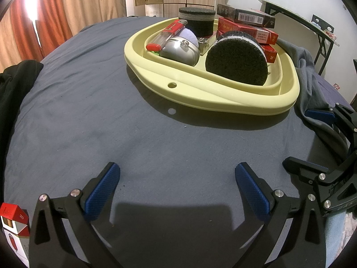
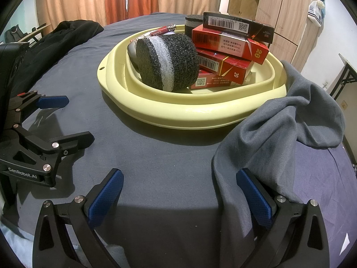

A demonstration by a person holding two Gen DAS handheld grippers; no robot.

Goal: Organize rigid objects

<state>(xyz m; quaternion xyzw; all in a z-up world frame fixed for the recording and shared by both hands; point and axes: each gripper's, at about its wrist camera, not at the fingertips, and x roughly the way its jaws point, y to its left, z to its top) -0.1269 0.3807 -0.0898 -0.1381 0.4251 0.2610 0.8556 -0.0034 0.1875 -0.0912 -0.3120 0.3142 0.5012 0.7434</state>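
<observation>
A pale yellow basin (image 1: 223,102) (image 2: 200,114) sits on the dark blue bed. It holds a black foam cylinder (image 1: 236,60) (image 2: 169,60) on its side, a second foam cylinder (image 1: 197,20) upright behind, stacked red cigarette packs (image 1: 247,30) (image 2: 227,44), a dark pack (image 2: 236,25) on top, a silver round case (image 1: 180,52), lighters (image 1: 173,30) and a lilac ball (image 1: 189,36). My left gripper (image 1: 178,174) is open and empty over bare sheet before the basin. My right gripper (image 2: 179,178) is open and empty. An open cigarette pack (image 1: 13,223) lies at my lower left.
A grey cloth (image 2: 279,138) (image 1: 308,78) lies crumpled right of the basin, draping over my right gripper's right finger (image 2: 254,196). Black clothing (image 1: 13,84) (image 2: 67,33) lies at the bed's left. A desk (image 1: 296,17) and wardrobe (image 2: 285,6) stand behind.
</observation>
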